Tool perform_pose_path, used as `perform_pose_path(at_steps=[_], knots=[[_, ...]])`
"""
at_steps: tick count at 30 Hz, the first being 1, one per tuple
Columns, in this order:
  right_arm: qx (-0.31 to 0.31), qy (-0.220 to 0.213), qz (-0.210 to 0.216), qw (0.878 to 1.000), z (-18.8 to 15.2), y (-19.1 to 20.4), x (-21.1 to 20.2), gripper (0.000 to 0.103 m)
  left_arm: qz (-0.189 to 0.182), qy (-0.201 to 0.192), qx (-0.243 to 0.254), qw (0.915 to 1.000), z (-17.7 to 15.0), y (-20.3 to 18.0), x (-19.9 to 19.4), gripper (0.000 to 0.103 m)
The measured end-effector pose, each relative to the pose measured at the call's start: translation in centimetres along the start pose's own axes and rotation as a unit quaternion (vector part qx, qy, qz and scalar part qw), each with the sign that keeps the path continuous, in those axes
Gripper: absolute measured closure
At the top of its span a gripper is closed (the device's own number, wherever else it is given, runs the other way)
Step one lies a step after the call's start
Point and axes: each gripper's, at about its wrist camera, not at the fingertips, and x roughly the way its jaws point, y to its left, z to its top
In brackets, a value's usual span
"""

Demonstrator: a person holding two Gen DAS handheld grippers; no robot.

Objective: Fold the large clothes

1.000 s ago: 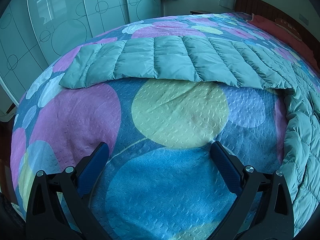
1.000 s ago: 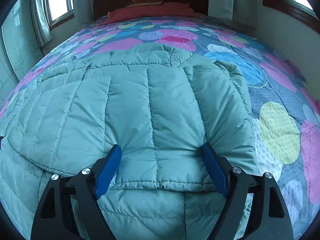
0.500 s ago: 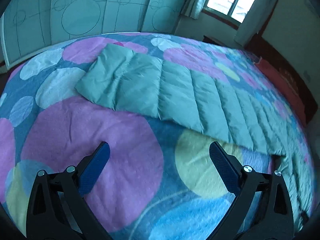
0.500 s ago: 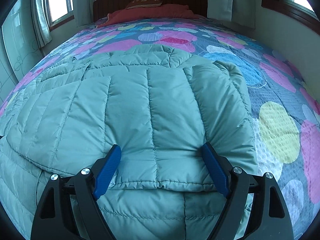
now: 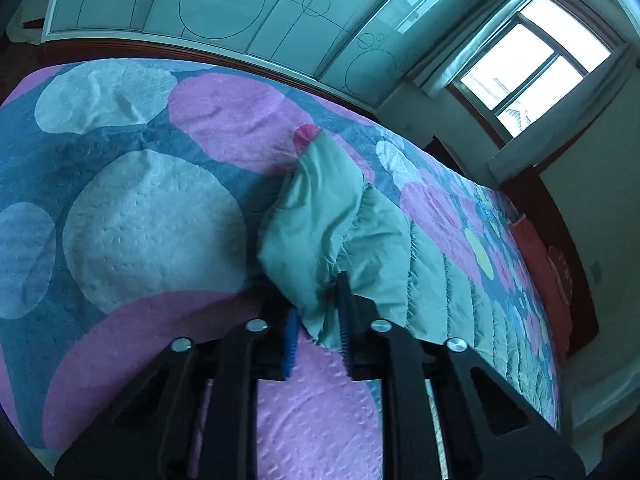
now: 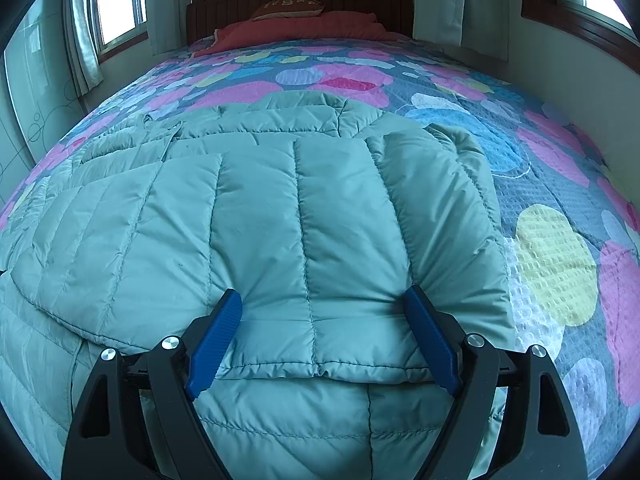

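Green quilted jacket (image 6: 304,216): left tongs (image 5: 318,328) closing on its sleeve end, right tongs (image 6: 320,340) spread.

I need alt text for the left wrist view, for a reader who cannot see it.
The left gripper, its jaws closing, pinches the end of a green quilted jacket sleeve on a bed. The bedspread has big pink, white and blue circles; a wardrobe and a bright window stand behind.

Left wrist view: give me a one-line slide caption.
Left gripper closing on the cuff end of the green quilted jacket's sleeve, above the circle-patterned bedspread.
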Motion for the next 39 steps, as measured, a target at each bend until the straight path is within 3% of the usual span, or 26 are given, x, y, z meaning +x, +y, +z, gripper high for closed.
perform_pose_path(at_steps=[4, 8, 11, 18, 23, 34, 39], knots=[[0.000, -0.001, 0.000, 1.000, -0.1, 0.0, 0.0, 0.021, 0.014, -0.013, 0.049, 0.9986, 0.1, -2.1, -0.5, 0.099], [0.002, -0.002, 0.001, 1.000, 0.0, 0.0, -0.1, 0.021, -0.017, -0.022, 0.124, 0.9919, -1.1, -6.8, -1.5, 0.100], [0.004, -0.003, 0.003, 1.000, 0.0, -0.1, -0.1, 0.021, -0.046, -0.014, 0.184, 0.9819, -3.4, -10.9, -2.5, 0.100], [0.011, -0.007, 0.009, 1.000, -0.2, -0.2, -0.1, 0.021, -0.113, -0.001, 0.291, 0.9501, -10.2, -19.2, -4.4, 0.100], [0.016, -0.009, 0.014, 1.000, -0.2, -0.3, -0.1, 0.021, -0.151, 0.031, 0.337, 0.9288, -14.6, -23.6, -4.6, 0.100], [0.016, -0.010, 0.014, 1.000, -0.3, -0.3, -0.1, 0.021, -0.198, 0.091, 0.430, 0.8759, -25.3, -30.4, -4.8, 0.100], [0.015, -0.010, 0.015, 1.000, -0.3, -0.3, -0.1, 0.021, -0.207, 0.121, 0.476, 0.8460, -30.7, -33.3, -4.4, 0.100]])
